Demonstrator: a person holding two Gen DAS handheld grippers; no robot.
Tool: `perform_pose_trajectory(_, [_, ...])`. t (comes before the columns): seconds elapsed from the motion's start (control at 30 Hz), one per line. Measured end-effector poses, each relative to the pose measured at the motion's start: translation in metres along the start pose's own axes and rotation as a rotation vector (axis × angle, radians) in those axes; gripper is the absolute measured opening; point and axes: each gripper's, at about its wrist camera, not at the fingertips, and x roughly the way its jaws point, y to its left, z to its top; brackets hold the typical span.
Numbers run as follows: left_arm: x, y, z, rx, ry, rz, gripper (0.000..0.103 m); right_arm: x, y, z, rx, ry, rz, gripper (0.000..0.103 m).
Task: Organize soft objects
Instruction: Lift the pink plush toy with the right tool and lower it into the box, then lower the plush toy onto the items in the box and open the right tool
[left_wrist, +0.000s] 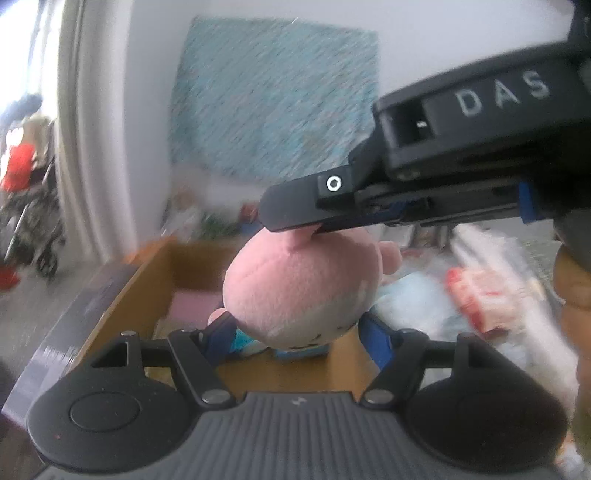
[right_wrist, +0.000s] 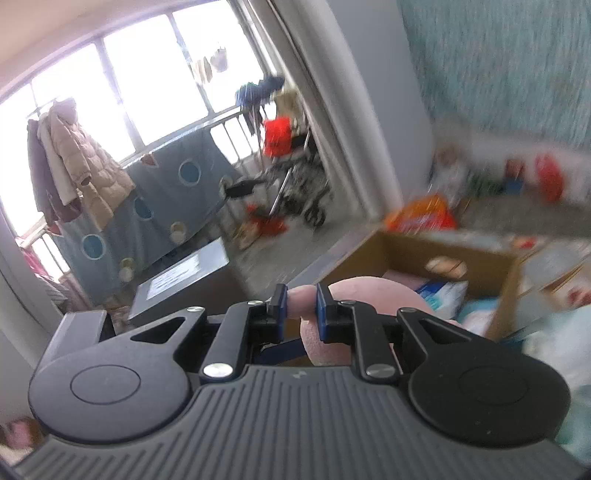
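in the left wrist view the plush toy (left_wrist: 295, 291) sits mid-frame between the left gripper (left_wrist: 295, 332) fingers, the right gripper (left_wrist: 314, 225) touching its top from the upper right; the cardboard box (left_wrist: 155, 280) lies behind it, lower left.

Beige puffer coat (right_wrist: 86, 162) hanging by window (right_wrist: 147, 92); blue circle-patterned blanket (right_wrist: 155, 206) draped over railing; teal wall hanging (left_wrist: 273, 103).

Bright daylight pours through a big railed window (right_wrist: 122, 85) hung with coats (right_wrist: 74, 162) and a blue spotted blanket (right_wrist: 162, 206), a pale curtain (right_wrist: 354, 122) hangs beside it, and a teal textured hanging (left_wrist: 273, 99) covers the white wall above a cluttered grey floor (right_wrist: 280, 254).
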Motion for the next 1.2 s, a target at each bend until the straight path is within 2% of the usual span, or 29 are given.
perform_pose_trajectory(0.13, [0.029, 0.027, -0.011, -0.033, 0.098, 0.049, 0.074, 0.06, -0.026, 0.004, 0.136, 0.113, 0.048, 0.014])
perform_pose_trajectory(0.3, [0.059, 0.052, -0.032, -0.037, 0.203, 0.13, 0.074, 0.13, -0.066, -0.013, 0.347, 0.25, 0.091, 0.014])
perform_pose_trajectory(0.37, [0.065, 0.06, -0.034, -0.058, 0.234, 0.125, 0.074, 0.148, -0.082, -0.025, 0.402, 0.291, 0.082, 0.014])
perform_pose_trajectory(0.57, [0.057, 0.087, -0.033, -0.095, 0.217, 0.155, 0.074, 0.196, -0.118, -0.042, 0.501, 0.402, -0.032, 0.015])
perform_pose_trajectory(0.87, [0.057, 0.106, -0.029, -0.143, 0.192, 0.156, 0.074, 0.213, -0.144, -0.044, 0.543, 0.375, -0.195, 0.015])
perform_pose_trajectory(1.2, [0.061, 0.106, -0.031, -0.142, 0.187, 0.159, 0.074, 0.218, -0.168, -0.047, 0.593, 0.372, -0.284, 0.021])
